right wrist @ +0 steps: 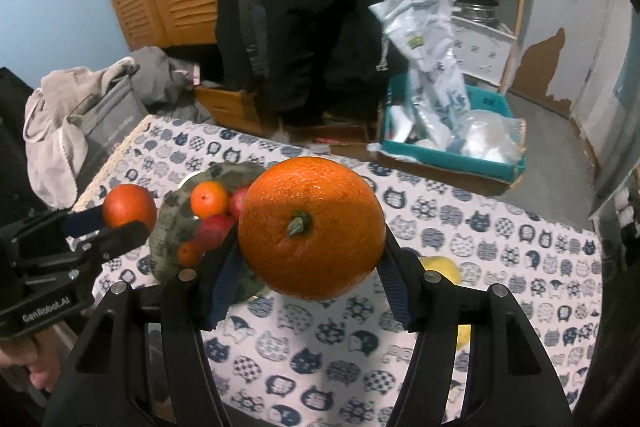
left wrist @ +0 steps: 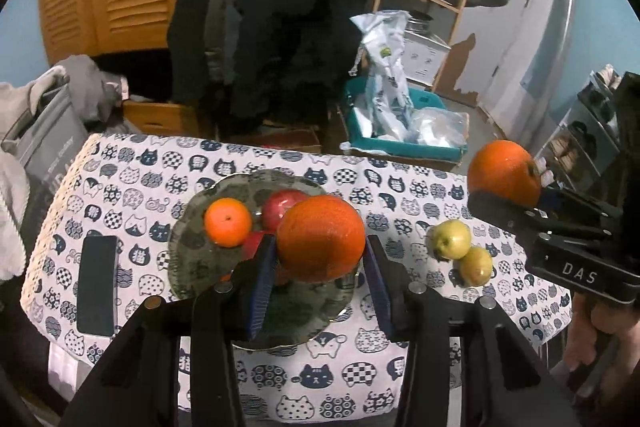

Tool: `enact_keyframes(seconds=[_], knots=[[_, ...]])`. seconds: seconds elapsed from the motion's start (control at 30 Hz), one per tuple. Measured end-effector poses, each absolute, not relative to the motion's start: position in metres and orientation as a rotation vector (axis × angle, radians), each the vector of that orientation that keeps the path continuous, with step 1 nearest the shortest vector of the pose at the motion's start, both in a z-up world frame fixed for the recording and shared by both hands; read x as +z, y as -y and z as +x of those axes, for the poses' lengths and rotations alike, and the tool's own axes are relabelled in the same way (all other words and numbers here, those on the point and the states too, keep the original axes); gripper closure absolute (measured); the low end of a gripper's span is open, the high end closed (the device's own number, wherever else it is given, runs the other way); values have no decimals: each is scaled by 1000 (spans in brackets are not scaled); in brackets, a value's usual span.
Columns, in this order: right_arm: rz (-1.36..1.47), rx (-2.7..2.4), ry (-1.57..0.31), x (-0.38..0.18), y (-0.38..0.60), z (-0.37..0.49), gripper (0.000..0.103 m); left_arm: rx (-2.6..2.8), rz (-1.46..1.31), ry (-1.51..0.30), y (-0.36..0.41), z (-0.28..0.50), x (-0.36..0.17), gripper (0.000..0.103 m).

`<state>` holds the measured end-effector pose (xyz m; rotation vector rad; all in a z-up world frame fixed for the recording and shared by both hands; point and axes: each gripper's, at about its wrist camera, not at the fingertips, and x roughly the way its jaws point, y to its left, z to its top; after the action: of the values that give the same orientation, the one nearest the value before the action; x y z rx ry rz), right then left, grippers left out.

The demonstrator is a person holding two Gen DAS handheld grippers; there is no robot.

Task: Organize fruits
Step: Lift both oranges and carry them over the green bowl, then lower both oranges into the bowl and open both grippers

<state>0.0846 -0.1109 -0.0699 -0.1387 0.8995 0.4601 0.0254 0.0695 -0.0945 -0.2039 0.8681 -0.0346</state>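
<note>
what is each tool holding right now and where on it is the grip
Left tool: an orange, pinched across its sides. Right tool: a bigger orange, gripped at its left and right sides, stem end facing the camera.

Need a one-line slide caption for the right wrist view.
Right gripper holds a large orange above the cat-print tablecloth, beside the fruit plate.
</note>
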Motion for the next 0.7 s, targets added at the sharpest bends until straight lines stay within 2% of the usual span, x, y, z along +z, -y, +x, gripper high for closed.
enact_keyframes(seconds=[0.3, 0.7], knots=[[-130, 520, -940, -83, 68, 99, 40, 13, -229, -909, -100, 27, -116, 58], [-156, 549, -1056, -132, 31, 115, 40, 56, -289, -1027, -131, 36, -168, 58]])
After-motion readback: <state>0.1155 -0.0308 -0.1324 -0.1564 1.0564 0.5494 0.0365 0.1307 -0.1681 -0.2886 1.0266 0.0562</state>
